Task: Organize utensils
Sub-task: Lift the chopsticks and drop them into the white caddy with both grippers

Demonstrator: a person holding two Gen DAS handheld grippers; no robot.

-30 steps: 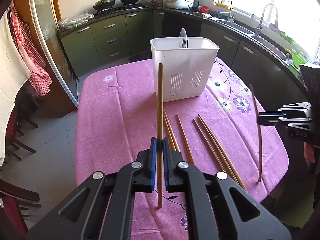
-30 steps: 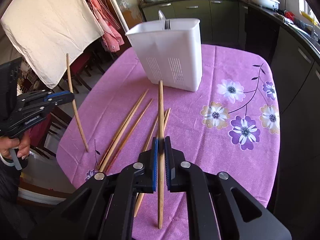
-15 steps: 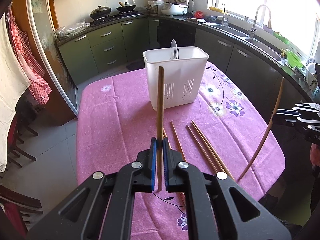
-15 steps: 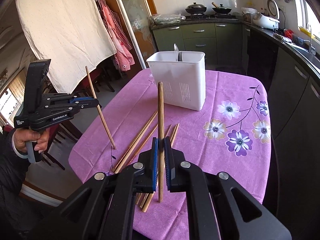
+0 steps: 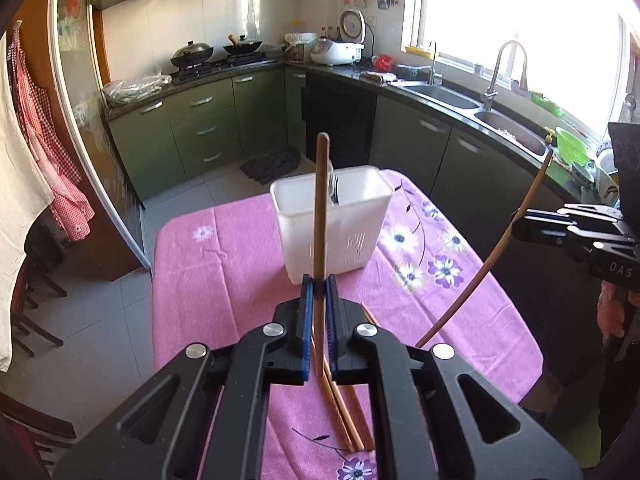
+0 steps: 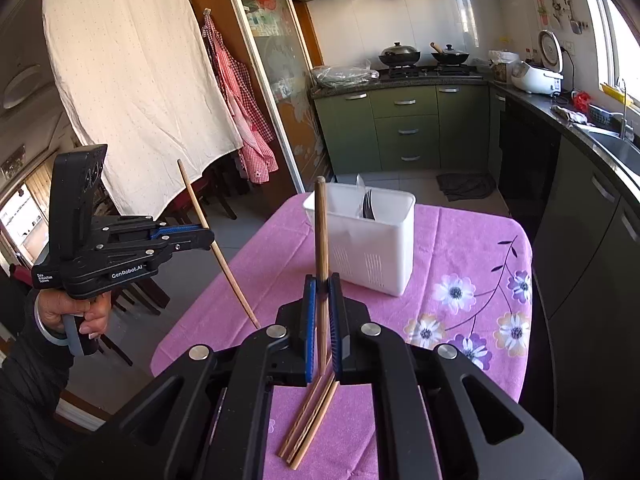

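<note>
My left gripper point(image 5: 316, 280) is shut on a wooden chopstick point(image 5: 320, 208) that stands upright, high above the pink table. My right gripper point(image 6: 322, 280) is shut on another wooden chopstick point(image 6: 322, 236), also upright. Each gripper shows in the other's view: the right gripper point(image 5: 520, 226) with its tilted chopstick point(image 5: 488, 260), the left gripper point(image 6: 206, 234) with its tilted chopstick point(image 6: 218, 248). A white utensil holder point(image 5: 332, 224) stands on the table ahead, also in the right wrist view point(image 6: 364, 240), with a fork point(image 6: 368, 204) inside. Several loose chopsticks point(image 5: 344, 416) lie on the cloth below.
The pink floral tablecloth point(image 5: 224, 264) covers a rounded table; its edges drop to tiled floor. Green kitchen cabinets point(image 5: 200, 128) and a sink counter point(image 5: 460, 100) stand behind and right. Chairs and hanging cloth point(image 6: 132, 80) are on the left side.
Both grippers have risen and tilted up with their chopsticks, so the table and holder look lower and farther. The loose chopsticks stay on the cloth.
</note>
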